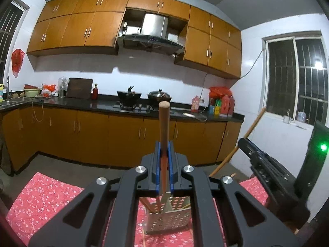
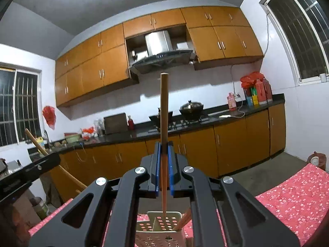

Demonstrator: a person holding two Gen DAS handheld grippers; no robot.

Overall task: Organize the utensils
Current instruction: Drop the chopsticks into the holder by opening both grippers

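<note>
Spatula clamped in left hand-held gripper, seemingly.

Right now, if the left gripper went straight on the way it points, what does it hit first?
Probably nothing close: the left gripper, shut on a wooden-handled spatula, faces open floor, then the lower cabinets below the stove. Depth is unclear.

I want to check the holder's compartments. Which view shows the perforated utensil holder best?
The right wrist view: it looks into the utensil holder from above, divider visible. The left wrist view shows mainly its perforated side, partly behind the gripper frame.
</note>
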